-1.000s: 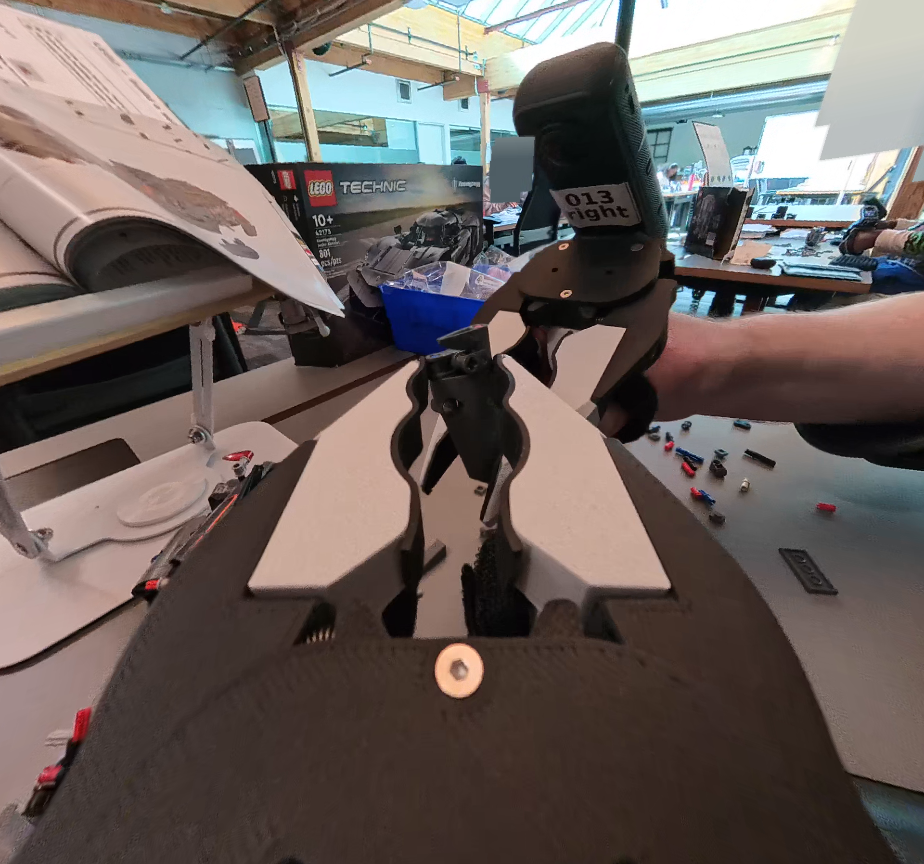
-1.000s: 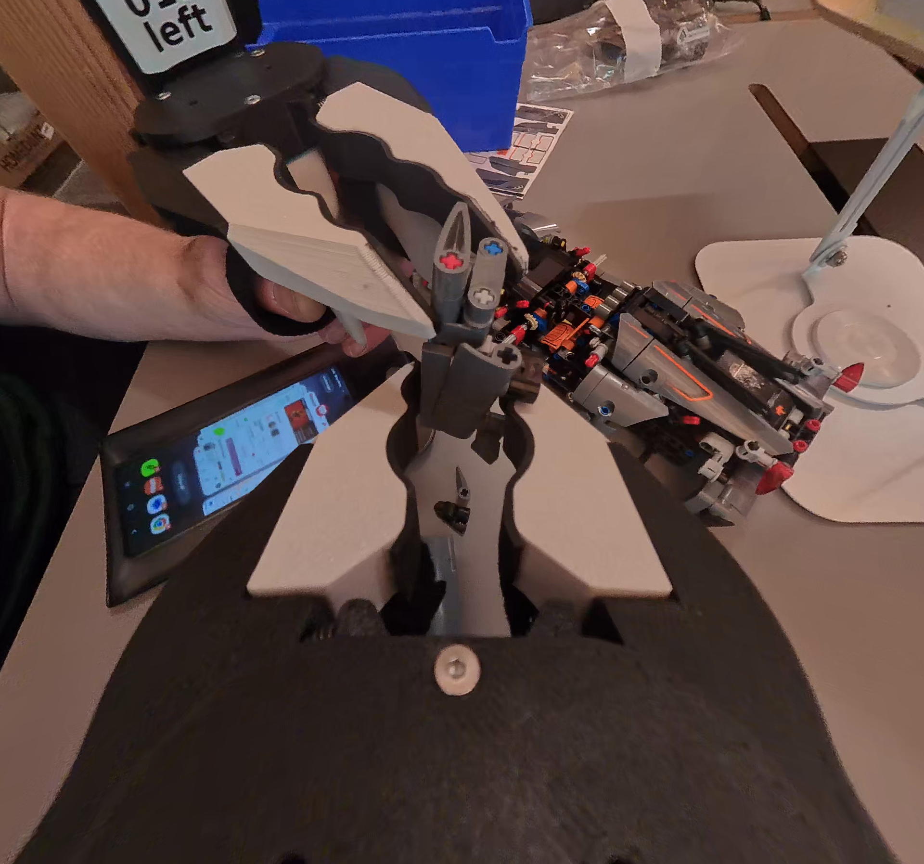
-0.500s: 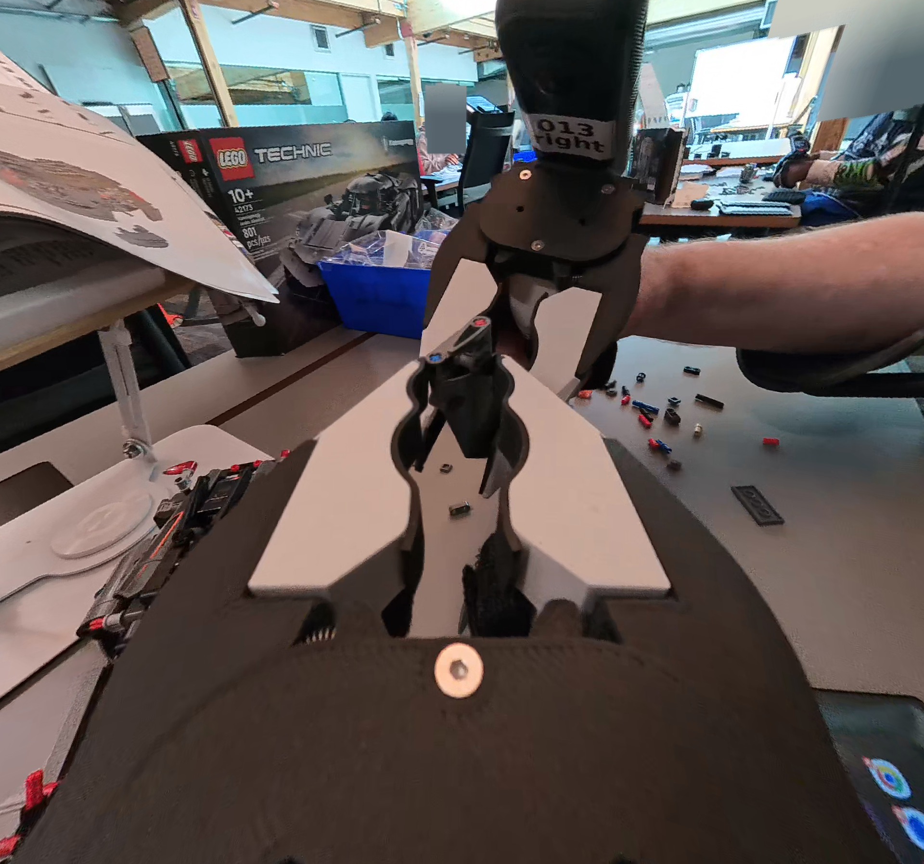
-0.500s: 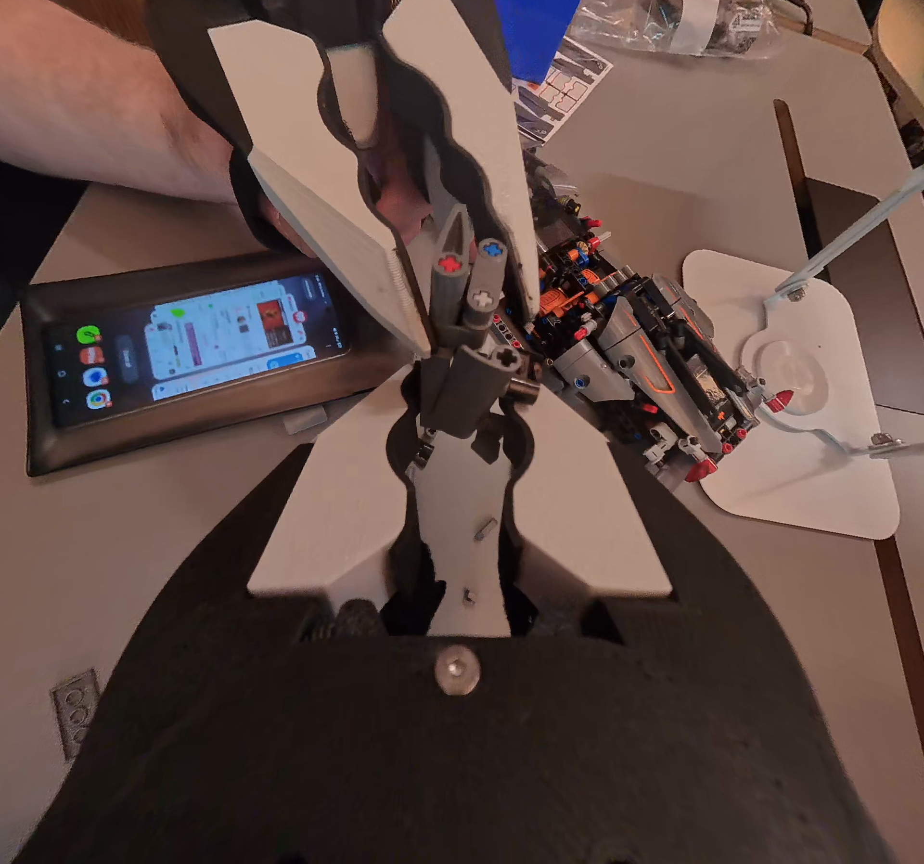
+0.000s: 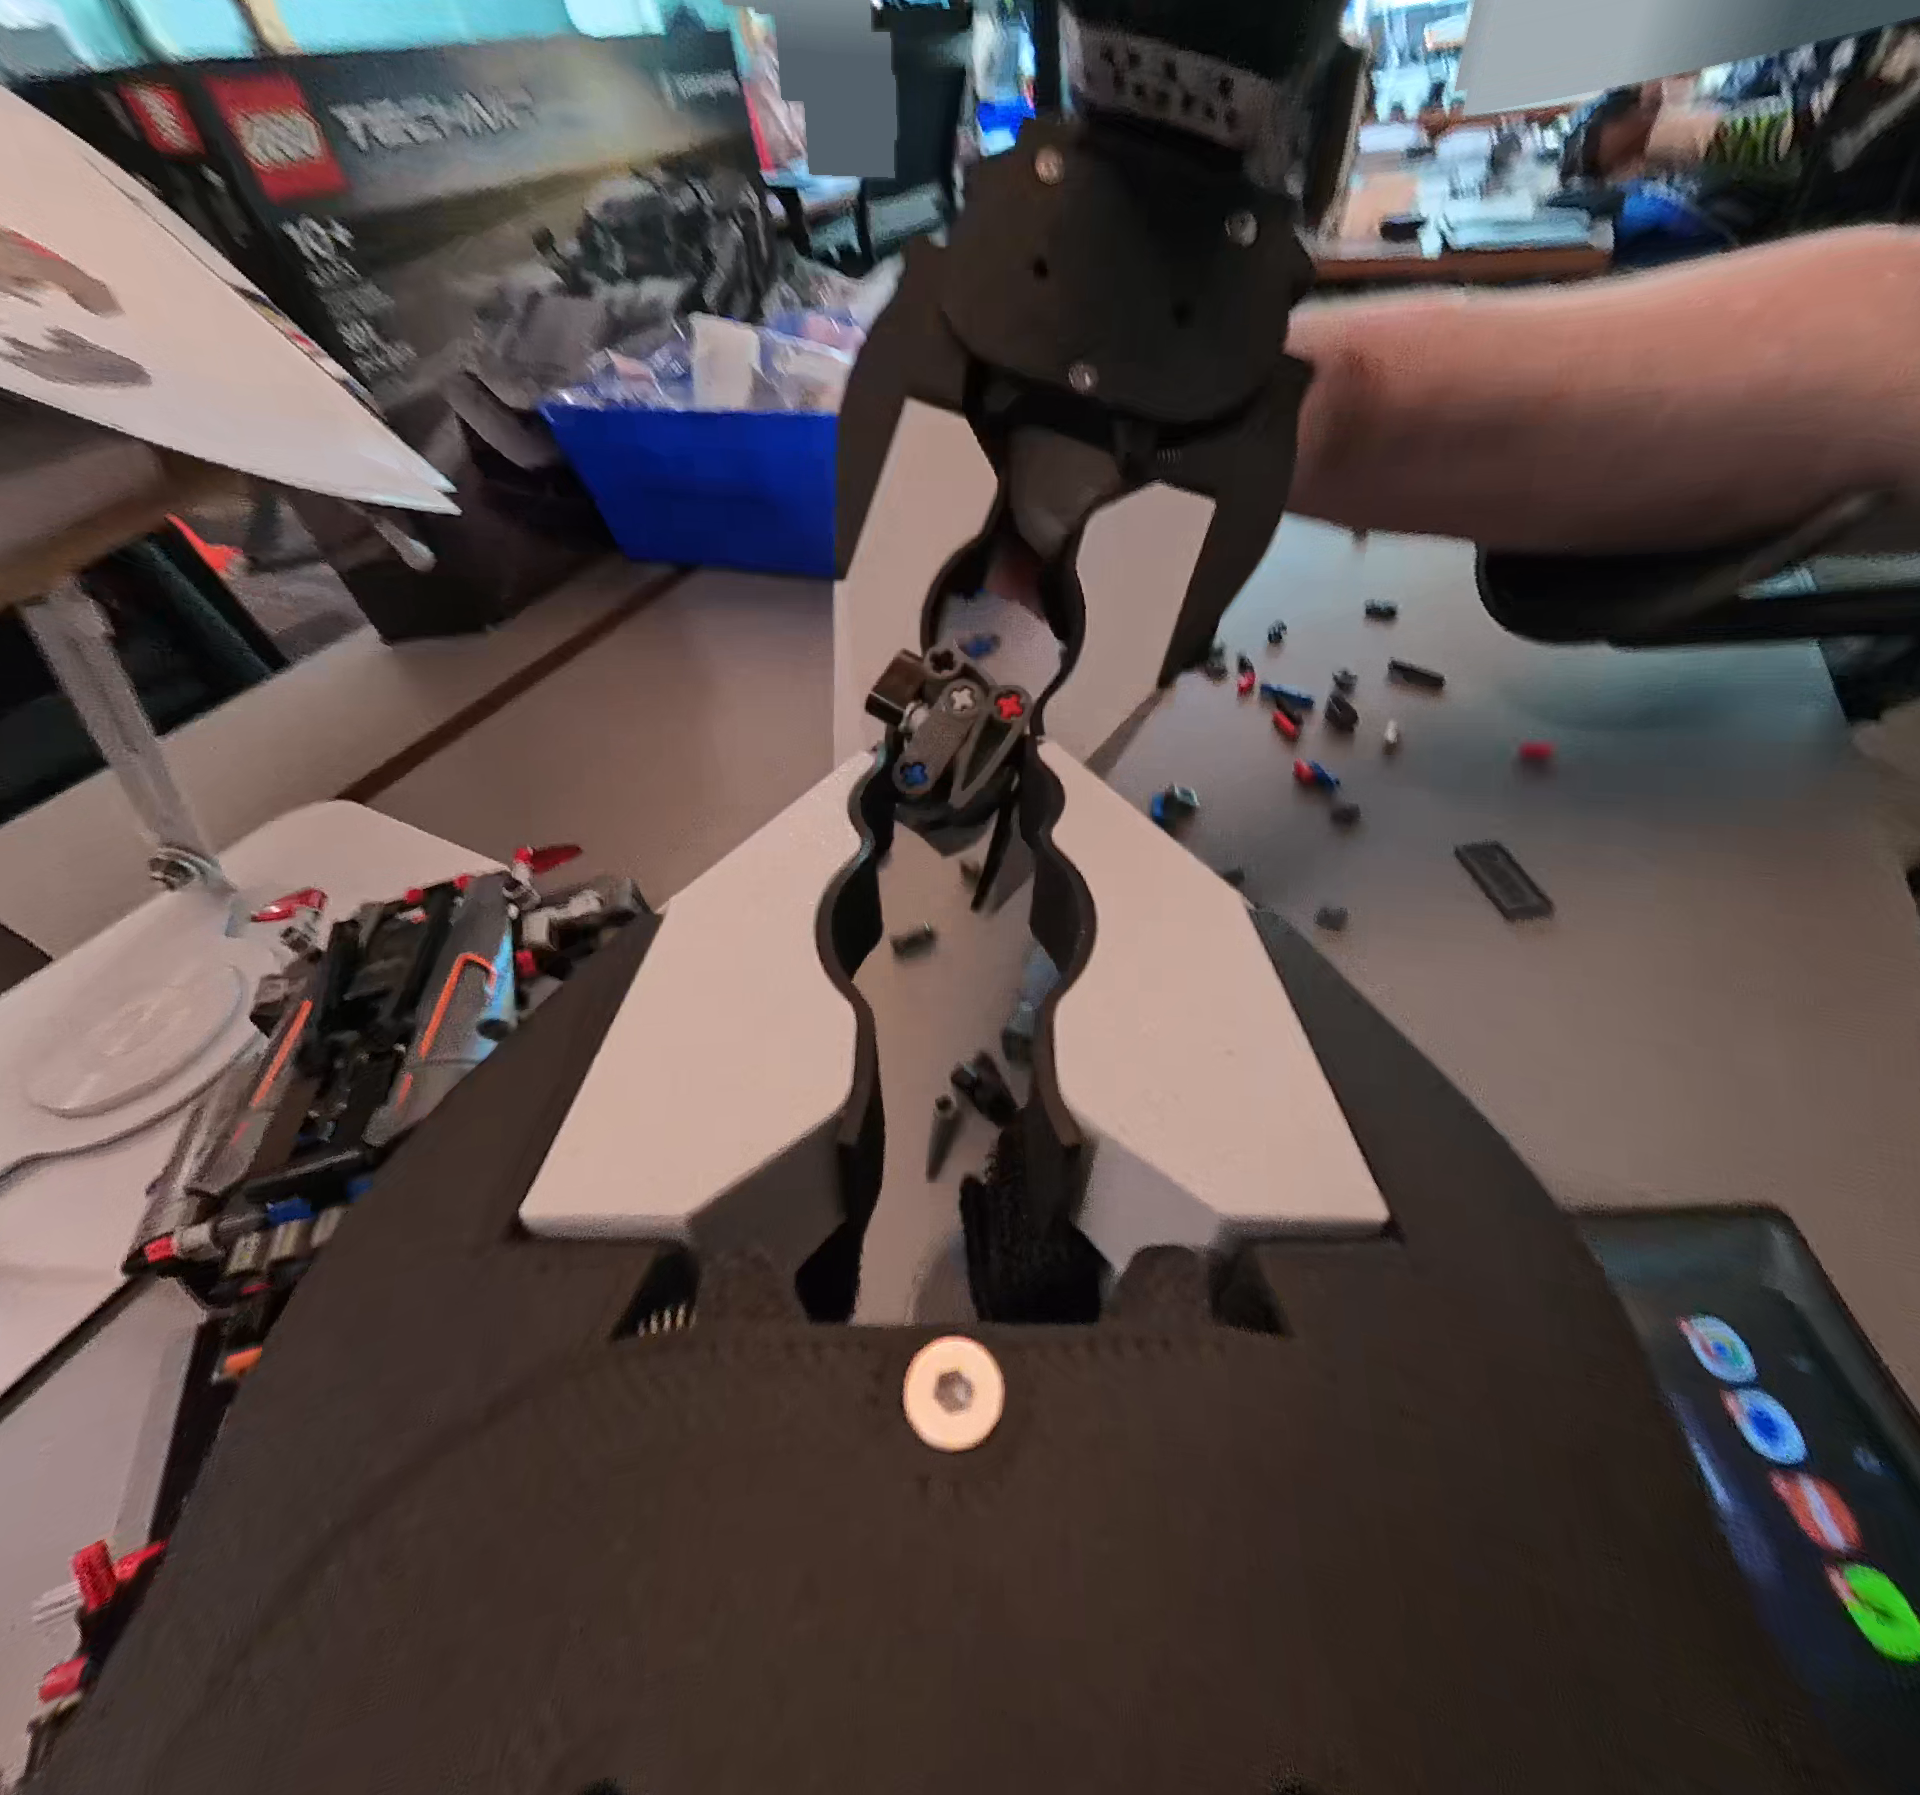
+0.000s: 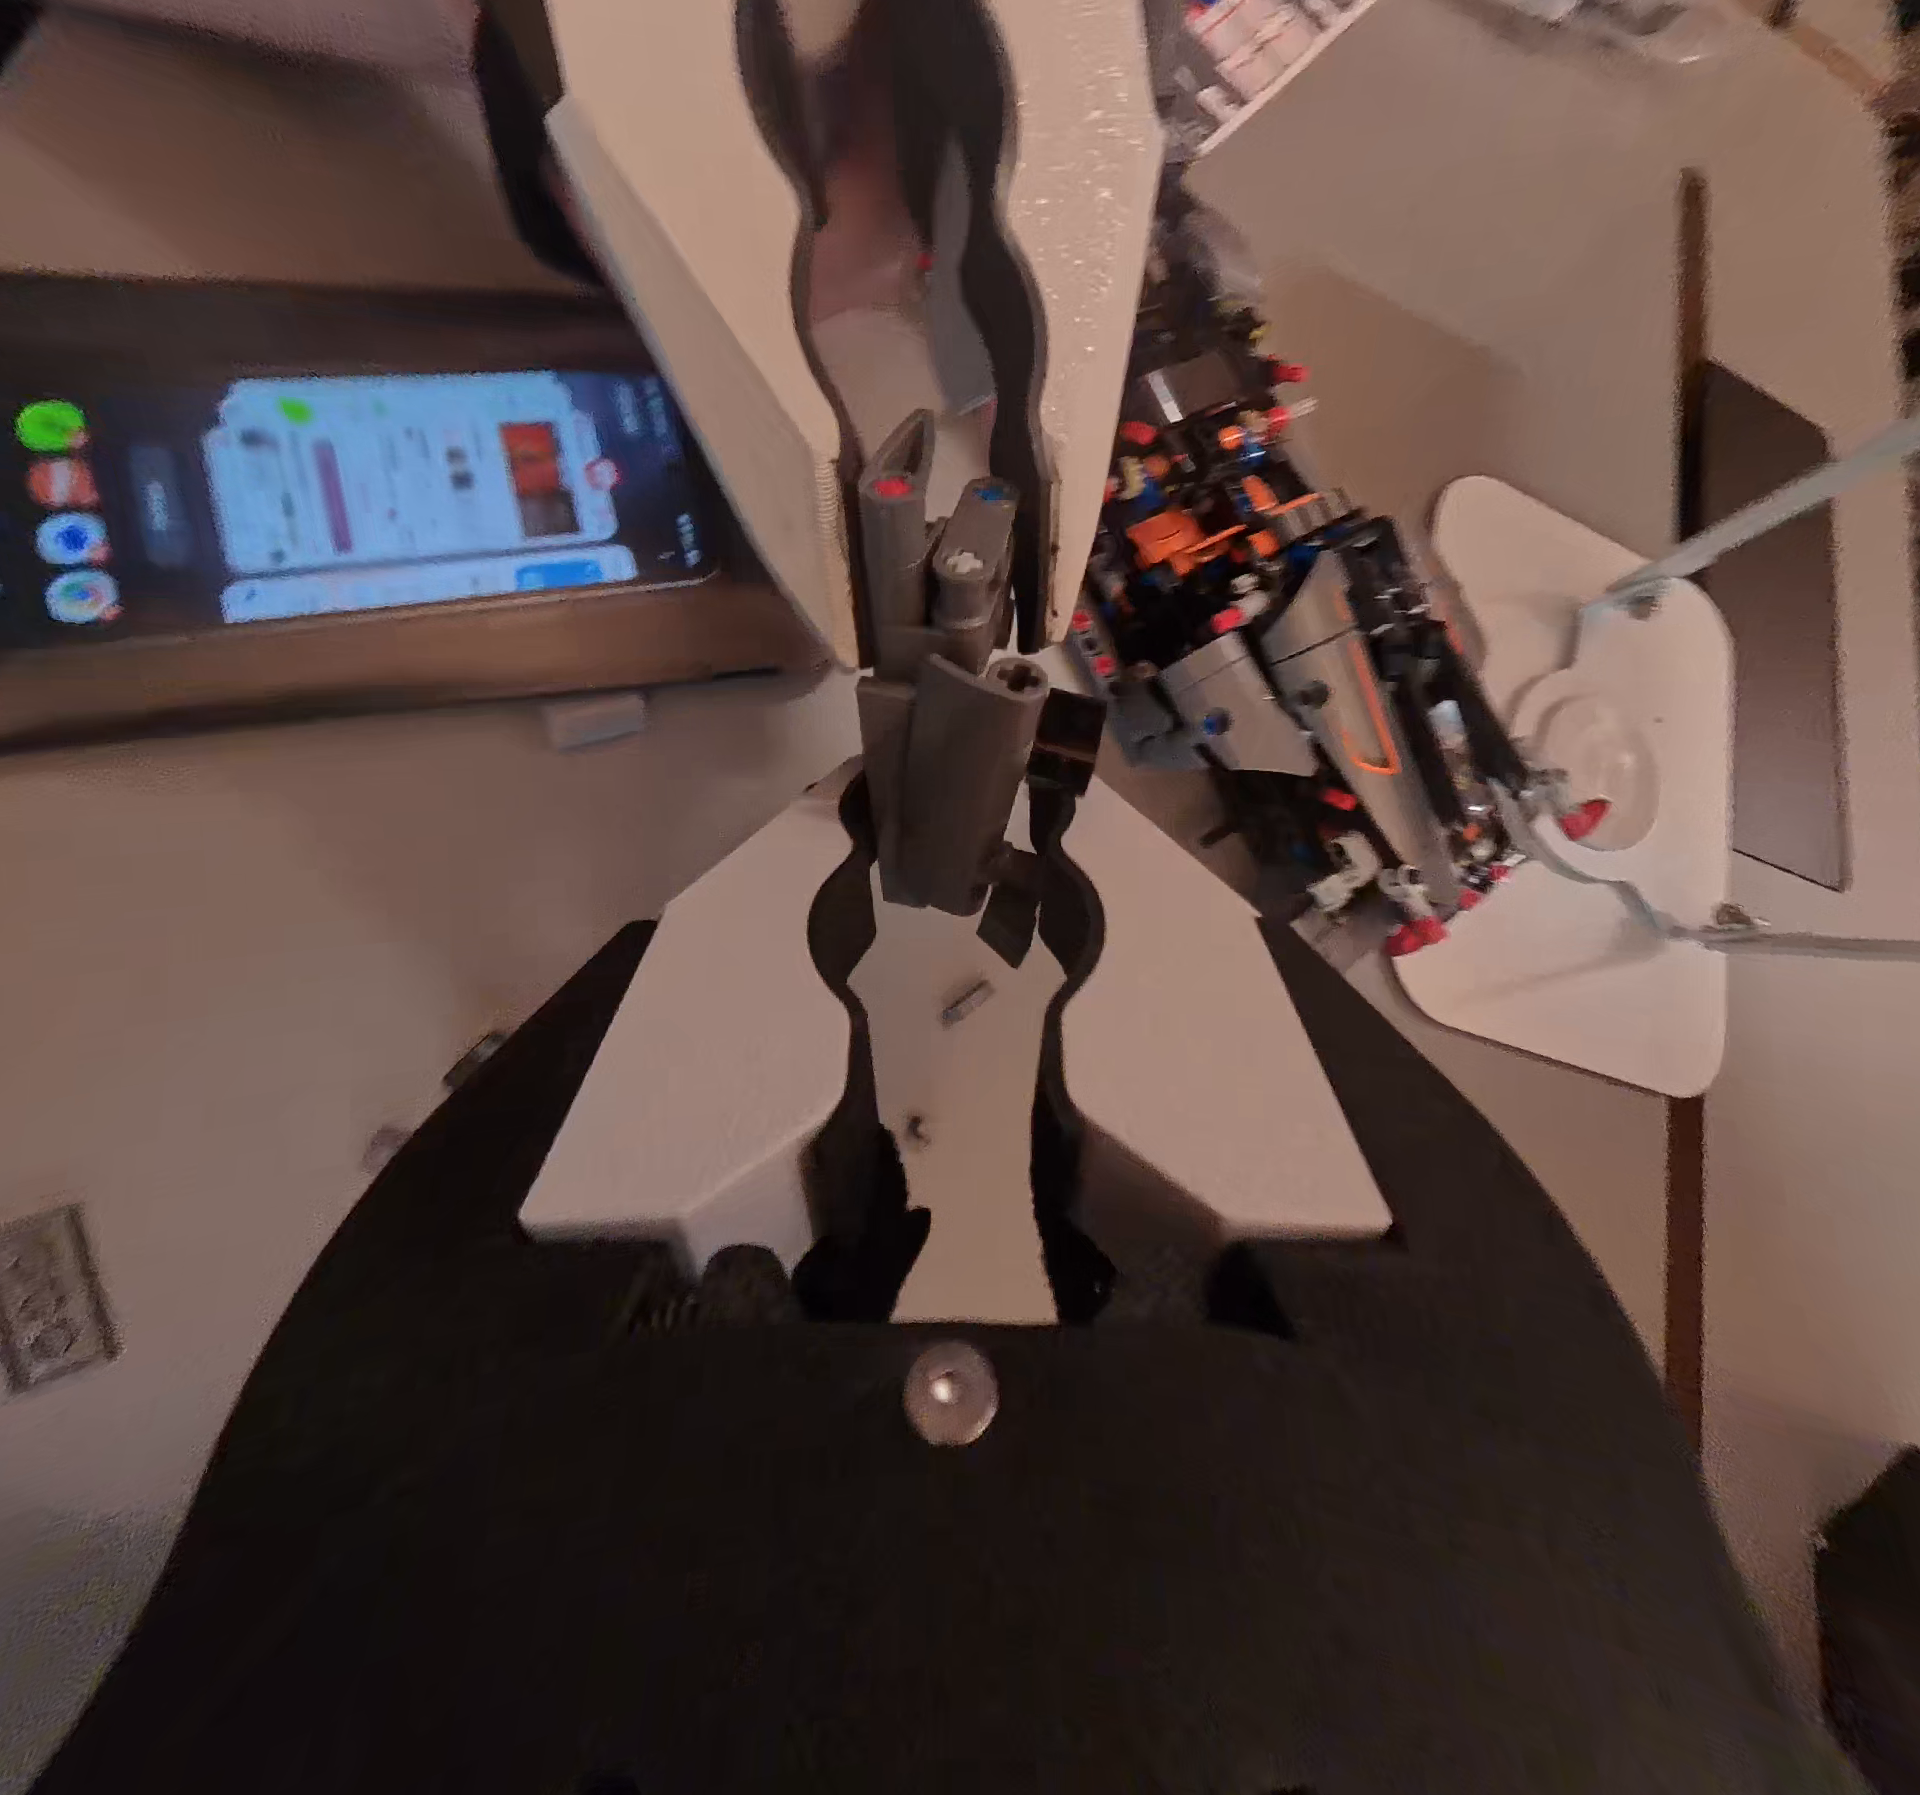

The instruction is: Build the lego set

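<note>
Small grey Lego sub-assembly of beams with red and blue pin ends, held above the pale worktop, clamped at one end by the right gripper and at the other by the left gripper, tips nearly meeting. Half-built grey-and-orange Lego car just beside, partly on a white stand base. Seen only from the left wrist: scattered loose pieces, blue bin. Phone lit up near the clamped pair.
</note>
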Demonstrator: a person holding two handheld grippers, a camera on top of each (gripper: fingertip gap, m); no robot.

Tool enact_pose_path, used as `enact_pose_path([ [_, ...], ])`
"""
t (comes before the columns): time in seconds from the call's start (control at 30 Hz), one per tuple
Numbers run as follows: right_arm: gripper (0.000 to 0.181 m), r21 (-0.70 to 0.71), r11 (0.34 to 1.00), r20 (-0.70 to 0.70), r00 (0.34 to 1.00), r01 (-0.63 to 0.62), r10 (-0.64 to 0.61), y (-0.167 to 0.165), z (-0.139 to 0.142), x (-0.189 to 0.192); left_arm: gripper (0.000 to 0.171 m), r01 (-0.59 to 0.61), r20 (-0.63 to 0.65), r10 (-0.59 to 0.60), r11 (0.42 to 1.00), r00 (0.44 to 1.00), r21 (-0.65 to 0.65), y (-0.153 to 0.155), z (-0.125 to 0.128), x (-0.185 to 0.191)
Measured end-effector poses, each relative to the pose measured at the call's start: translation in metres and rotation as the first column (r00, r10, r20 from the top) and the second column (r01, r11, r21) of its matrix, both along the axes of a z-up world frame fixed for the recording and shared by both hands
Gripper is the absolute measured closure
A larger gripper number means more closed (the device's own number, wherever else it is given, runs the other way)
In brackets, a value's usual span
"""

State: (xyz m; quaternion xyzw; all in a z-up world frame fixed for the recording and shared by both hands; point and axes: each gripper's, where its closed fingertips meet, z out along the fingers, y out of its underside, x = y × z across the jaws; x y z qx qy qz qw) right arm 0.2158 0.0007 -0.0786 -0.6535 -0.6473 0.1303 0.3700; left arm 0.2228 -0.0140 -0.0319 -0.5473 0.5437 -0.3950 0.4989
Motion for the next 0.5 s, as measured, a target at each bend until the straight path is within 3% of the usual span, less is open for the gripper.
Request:
enact_pose_path([
  [0.23, 0.157, -0.109, 0.987, 0.161, 0.977, -0.121, 0.137, -0.028, -0.037, 0.003, 0.155, 0.164, -0.3, -0.159, 0.986, 0.94, -0.009, -0.03, -0.035, -0.027],
  [0.5, 0.156, -0.08, 0.989, 0.123, 0.984, -0.121, 0.131, -0.024, -0.029, -0.001, 0.151, 0.095, -0.415, -0.059, 0.993, 0.908, 0.066, -0.028, -0.056, -0.041],
])
